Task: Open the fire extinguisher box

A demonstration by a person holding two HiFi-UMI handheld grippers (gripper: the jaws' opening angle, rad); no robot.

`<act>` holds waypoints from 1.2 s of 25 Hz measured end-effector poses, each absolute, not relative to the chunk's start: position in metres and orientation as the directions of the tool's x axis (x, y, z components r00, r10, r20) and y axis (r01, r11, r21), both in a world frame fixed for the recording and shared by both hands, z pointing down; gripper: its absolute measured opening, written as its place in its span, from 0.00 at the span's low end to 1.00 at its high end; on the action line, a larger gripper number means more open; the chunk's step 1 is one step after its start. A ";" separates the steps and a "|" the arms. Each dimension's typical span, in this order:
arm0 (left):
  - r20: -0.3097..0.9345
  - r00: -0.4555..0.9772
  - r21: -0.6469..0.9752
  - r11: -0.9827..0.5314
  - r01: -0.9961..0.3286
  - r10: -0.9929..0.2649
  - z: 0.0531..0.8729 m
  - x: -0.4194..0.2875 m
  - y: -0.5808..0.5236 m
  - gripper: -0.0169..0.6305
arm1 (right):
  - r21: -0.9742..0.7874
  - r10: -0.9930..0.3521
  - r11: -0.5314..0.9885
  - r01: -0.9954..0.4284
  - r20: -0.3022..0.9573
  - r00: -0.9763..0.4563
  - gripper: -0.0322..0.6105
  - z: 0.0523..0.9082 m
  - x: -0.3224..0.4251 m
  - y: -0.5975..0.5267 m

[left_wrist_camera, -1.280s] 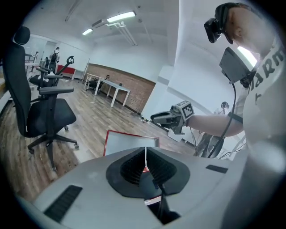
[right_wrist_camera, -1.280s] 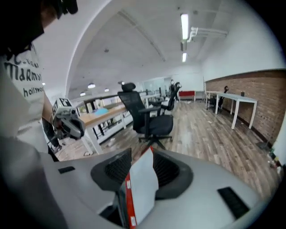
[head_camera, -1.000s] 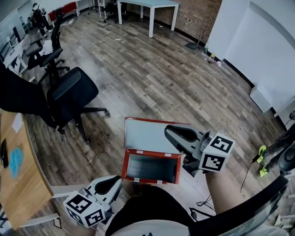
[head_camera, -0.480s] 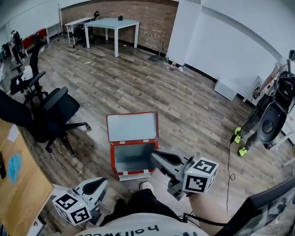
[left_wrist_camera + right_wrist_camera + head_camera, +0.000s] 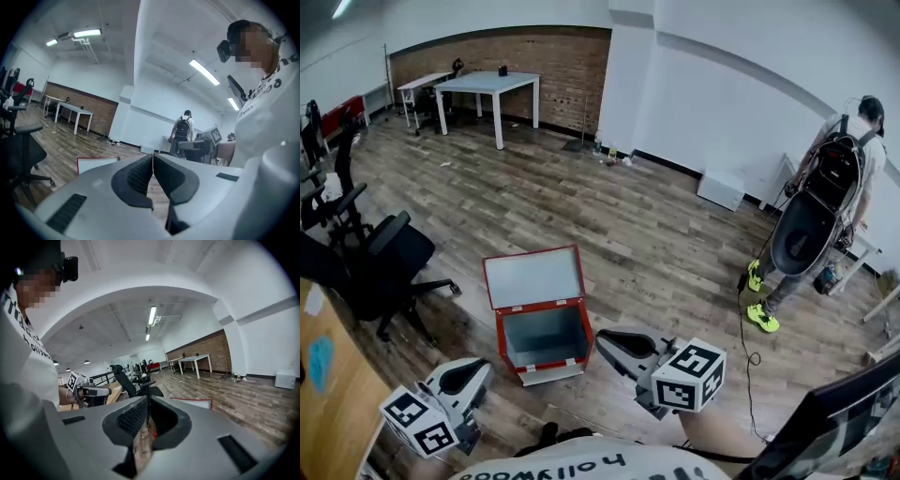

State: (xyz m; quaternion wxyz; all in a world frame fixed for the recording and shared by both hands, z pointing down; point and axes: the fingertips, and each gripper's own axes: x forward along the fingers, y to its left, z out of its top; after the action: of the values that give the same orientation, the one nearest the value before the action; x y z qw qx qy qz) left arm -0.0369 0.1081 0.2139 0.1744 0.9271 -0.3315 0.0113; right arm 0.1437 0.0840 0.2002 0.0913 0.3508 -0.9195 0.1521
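One red fire extinguisher box (image 5: 542, 337) is sitting on the wooden floor (image 5: 656, 244) at lower centre of the head view. Its lid (image 5: 534, 277) is leaning back toward the upper left, and the grey inside is showing bare. Judging by that, the opening is looking done, with nothing left that these views are showing. The right gripper (image 5: 617, 343) is hanging at lower centre, just right of the box's front corner in the picture and seemingly apart from it. Its marker cube is facing the camera and it is pointing roughly level toward the upper left. Its jaws have just been closing and are meeting at the tips with nothing between them. The left gripper (image 5: 469, 377) is hovering at lower left, off the box's left front, and pointing toward the upper right. Its jaws are pressing together, also empty. Outward, an office chair (image 5: 384, 262) is standing at middle left. A person with a backpack (image 5: 830, 197) is standing at the right edge.
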 end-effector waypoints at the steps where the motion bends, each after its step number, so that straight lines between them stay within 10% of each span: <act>1: 0.122 0.773 0.311 -0.715 -0.626 -0.623 0.207 -0.033 0.106 0.05 | -0.218 -0.606 0.716 -0.663 0.277 -0.746 0.10 0.199 0.145 0.086; 30: 0.172 0.659 0.340 -0.583 -0.737 -0.733 0.223 -0.005 0.107 0.05 | -0.157 -0.597 0.724 -0.672 0.348 -0.723 0.06 0.222 0.183 0.088</act>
State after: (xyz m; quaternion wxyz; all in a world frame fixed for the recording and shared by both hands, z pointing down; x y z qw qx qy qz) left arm -0.0052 0.1070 0.2228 0.1943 0.8897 -0.4131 0.0063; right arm 0.1835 0.0876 0.2224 0.1378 0.3455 -0.9180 0.1372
